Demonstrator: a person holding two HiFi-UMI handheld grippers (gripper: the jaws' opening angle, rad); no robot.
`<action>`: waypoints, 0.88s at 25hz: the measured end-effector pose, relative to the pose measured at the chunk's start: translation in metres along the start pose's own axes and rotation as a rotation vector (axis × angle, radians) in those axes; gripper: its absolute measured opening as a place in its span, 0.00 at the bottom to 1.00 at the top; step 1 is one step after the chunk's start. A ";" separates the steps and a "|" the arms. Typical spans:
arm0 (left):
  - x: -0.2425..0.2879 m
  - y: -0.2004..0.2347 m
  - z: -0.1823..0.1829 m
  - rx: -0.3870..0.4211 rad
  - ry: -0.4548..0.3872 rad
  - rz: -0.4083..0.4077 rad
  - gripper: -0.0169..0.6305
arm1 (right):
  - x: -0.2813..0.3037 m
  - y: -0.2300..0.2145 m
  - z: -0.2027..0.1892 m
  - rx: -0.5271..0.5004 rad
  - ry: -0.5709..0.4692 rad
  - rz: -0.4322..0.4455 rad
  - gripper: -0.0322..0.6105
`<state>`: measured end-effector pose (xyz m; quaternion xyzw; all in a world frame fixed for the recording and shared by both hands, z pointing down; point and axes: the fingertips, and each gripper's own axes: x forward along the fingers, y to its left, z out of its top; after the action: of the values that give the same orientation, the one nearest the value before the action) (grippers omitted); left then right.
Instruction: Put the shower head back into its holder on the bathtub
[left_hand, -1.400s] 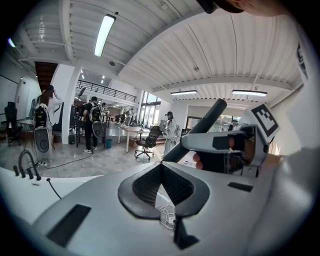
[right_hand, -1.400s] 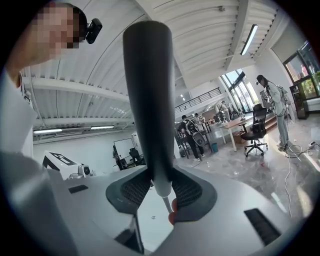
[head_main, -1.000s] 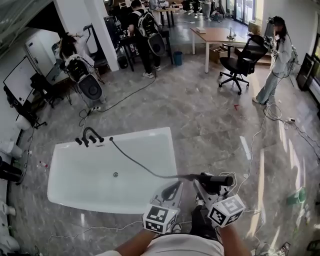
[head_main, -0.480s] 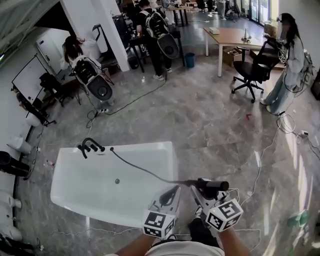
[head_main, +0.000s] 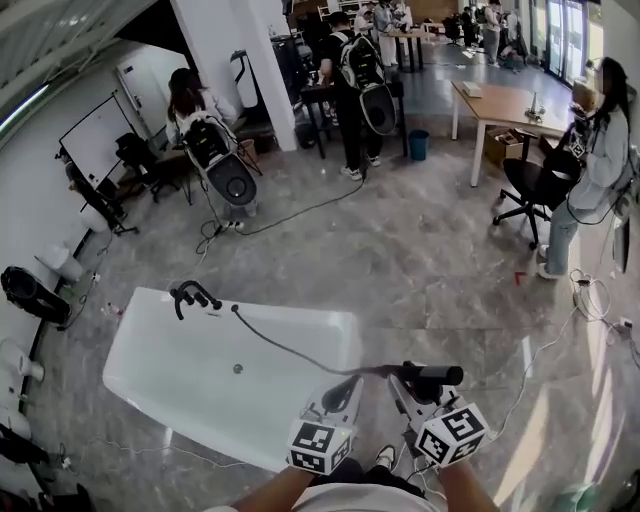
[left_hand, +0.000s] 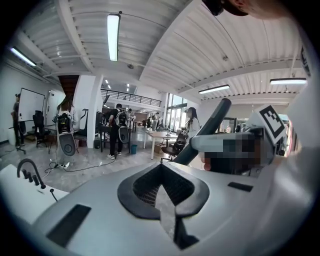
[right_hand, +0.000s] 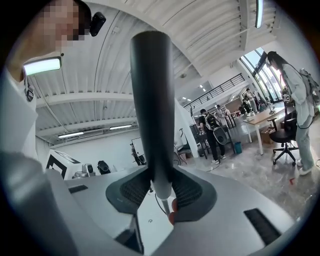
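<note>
Beside the bathtub (head_main: 170, 385), at its near corner, the right gripper (head_main: 412, 384) clamps the shower head (head_main: 440, 375); the left gripper (head_main: 346, 388) is closed on nothing.
The holder is too small to make out and is probably by the faucet (head_main: 192, 294) at the far corner, well apart. I would carry the handle there along the hose (head_main: 290, 348), without twisting it. Counted: one shower head, one hose, one bathtub, two grippers.

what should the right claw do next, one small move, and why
Probably carry the shower head across the bathtub toward the faucet fixture at its far corner. The right claw is shut on the handle but sits at the tub's near edge, and the hose runs across to that fixture, where the holder seems to be.
</note>
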<state>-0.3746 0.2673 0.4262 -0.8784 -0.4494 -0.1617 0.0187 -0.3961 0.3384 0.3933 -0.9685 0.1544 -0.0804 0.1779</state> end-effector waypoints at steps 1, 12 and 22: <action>0.005 0.002 0.002 -0.003 -0.005 0.007 0.03 | 0.002 -0.004 0.004 -0.002 -0.007 0.006 0.27; 0.053 0.027 0.016 -0.024 -0.026 0.022 0.03 | 0.039 -0.043 0.032 -0.018 -0.025 0.015 0.27; 0.126 0.105 0.045 -0.029 -0.041 0.029 0.03 | 0.137 -0.087 0.059 -0.024 -0.013 0.015 0.27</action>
<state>-0.2108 0.3115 0.4334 -0.8881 -0.4345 -0.1500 -0.0007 -0.2313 0.3903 0.3845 -0.9699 0.1616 -0.0708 0.1681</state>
